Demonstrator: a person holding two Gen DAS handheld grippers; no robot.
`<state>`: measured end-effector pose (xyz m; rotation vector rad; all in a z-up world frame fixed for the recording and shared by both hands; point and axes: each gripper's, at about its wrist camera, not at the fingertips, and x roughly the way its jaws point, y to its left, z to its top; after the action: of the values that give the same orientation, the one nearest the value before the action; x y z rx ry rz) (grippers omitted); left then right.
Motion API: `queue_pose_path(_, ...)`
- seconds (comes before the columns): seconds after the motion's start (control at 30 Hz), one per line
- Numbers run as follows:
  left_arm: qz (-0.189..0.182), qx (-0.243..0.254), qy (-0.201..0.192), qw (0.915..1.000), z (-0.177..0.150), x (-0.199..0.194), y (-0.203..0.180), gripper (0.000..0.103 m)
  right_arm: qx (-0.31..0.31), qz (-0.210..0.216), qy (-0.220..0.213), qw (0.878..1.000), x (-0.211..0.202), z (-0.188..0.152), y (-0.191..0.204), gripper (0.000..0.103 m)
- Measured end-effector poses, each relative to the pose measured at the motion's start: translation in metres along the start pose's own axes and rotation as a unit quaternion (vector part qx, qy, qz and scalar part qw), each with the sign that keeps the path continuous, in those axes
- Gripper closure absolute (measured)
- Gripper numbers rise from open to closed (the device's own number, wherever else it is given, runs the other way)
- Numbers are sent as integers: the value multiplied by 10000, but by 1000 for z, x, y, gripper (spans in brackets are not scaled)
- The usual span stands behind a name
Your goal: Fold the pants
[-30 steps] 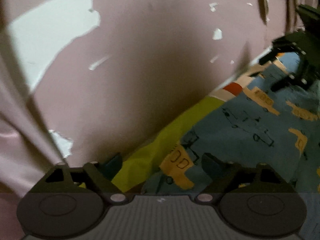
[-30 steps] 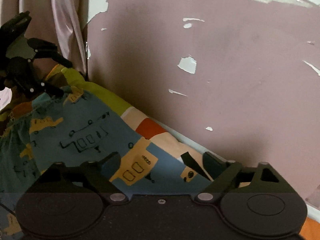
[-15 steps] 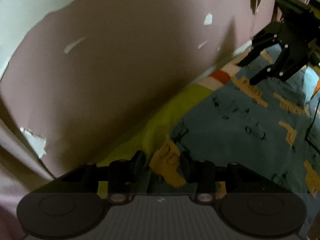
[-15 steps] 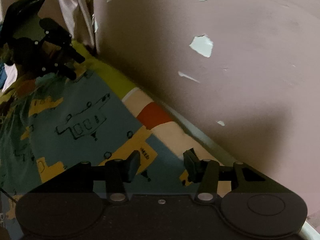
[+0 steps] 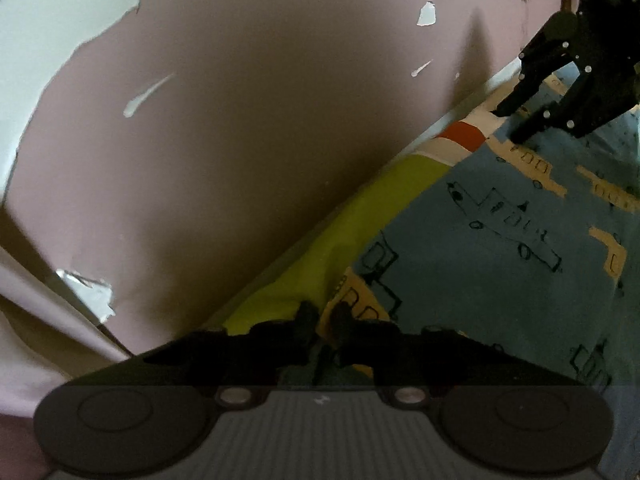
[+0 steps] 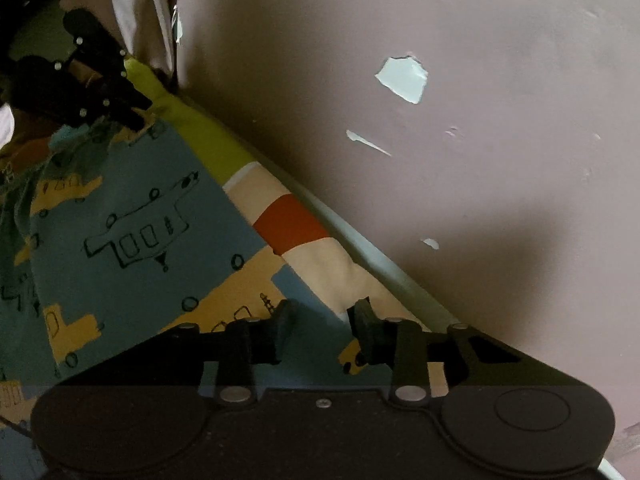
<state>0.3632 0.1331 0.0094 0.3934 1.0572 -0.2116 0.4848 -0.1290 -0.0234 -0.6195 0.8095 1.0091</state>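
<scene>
Pink wall [image 5: 248,152], 2 tools, 1 pants [image 5: 500,280]

One pants [image 5: 500,248], two tools [image 5: 323,320].

A dull pink wall [image 5: 248,152] fills the background, its paint flaked off in pale patches [image 6: 403,78]. Against its foot lies bedding striped lime green [image 5: 360,240], cream and orange [image 6: 290,222]. A pale curtain [image 6: 136,8] hangs beside the wall
</scene>
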Motion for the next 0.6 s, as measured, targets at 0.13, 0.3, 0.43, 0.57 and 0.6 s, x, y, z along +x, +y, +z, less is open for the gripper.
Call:
queue_pose_path(0.13, -2, -429, 144, 9990, 2, -3, 6, 102, -100, -77, 53, 9999, -2, 3, 8, 92)
queue_pose_path(0.3, 219, -405, 8, 9989, 3, -8, -3, 103, -165, -284, -13, 9995, -5, 5, 19, 101)
queue_pose_path(0.43, 363, -543, -148, 9978, 4, -10, -3, 103, -155, -522, -161, 9984, -8, 3, 22, 102)
queue_pose_path(0.57, 539, -716, -274, 9956, 5, -15, 0, 103, -155, -895, -368, 9952, -8, 7, 24, 103)
queue_pose_path(0.6, 570, -764, -313, 9950, 5, -17, 2, 103, -140, -977, -422, 9942, -9, 8, 23, 103)
